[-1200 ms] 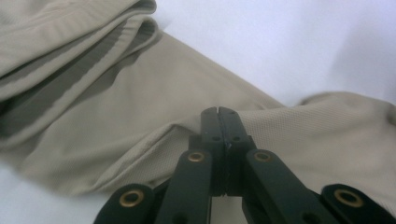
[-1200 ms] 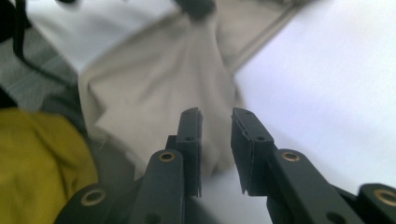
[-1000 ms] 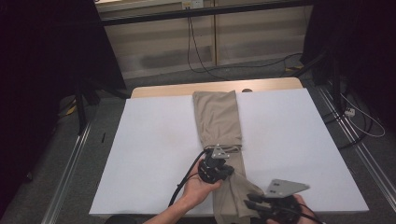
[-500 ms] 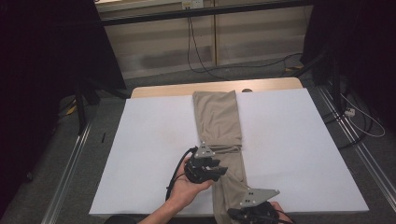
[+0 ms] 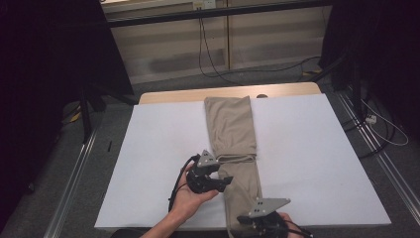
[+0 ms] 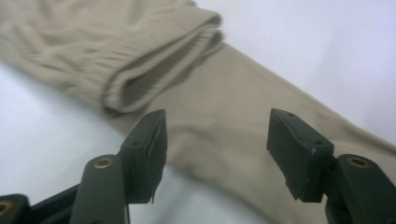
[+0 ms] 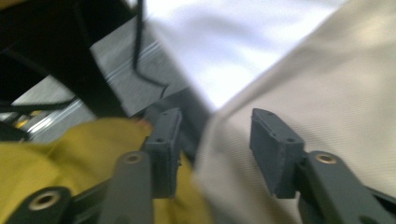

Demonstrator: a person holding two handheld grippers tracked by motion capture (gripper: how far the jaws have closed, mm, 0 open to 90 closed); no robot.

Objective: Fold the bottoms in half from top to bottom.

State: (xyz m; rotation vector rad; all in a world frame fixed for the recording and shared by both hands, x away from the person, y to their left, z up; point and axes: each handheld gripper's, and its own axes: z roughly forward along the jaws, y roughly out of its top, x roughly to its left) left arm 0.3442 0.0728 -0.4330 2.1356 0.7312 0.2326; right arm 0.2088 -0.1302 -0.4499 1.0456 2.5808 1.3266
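In the high view, tan trousers (image 5: 232, 134) lie lengthwise down the middle of a white sheet (image 5: 307, 163) on the table, the far part doubled back so that a folded waistband edge (image 5: 237, 157) crosses the strip partway down, while the near end runs off the sheet's front edge. The left gripper (image 5: 225, 180) sits just beside the cloth's left edge below that fold, and the right gripper (image 5: 247, 220) hovers at the near end. In the left gripper view, the jaws have just been opening; they stand spread above the flat leg with nothing pinched, the ribbed waistband (image 6: 159, 70) lying beyond them. In the right gripper view, which is blurred, the jaws have likewise just been opening and stand apart, the cloth's near edge (image 7: 219, 154) between them but not pressed, a yellow sleeve (image 7: 56, 163) at the left. The fabric looks light, limp and likely to sag or crease, so it is best gripped at a hem or folded edge, both layers together.
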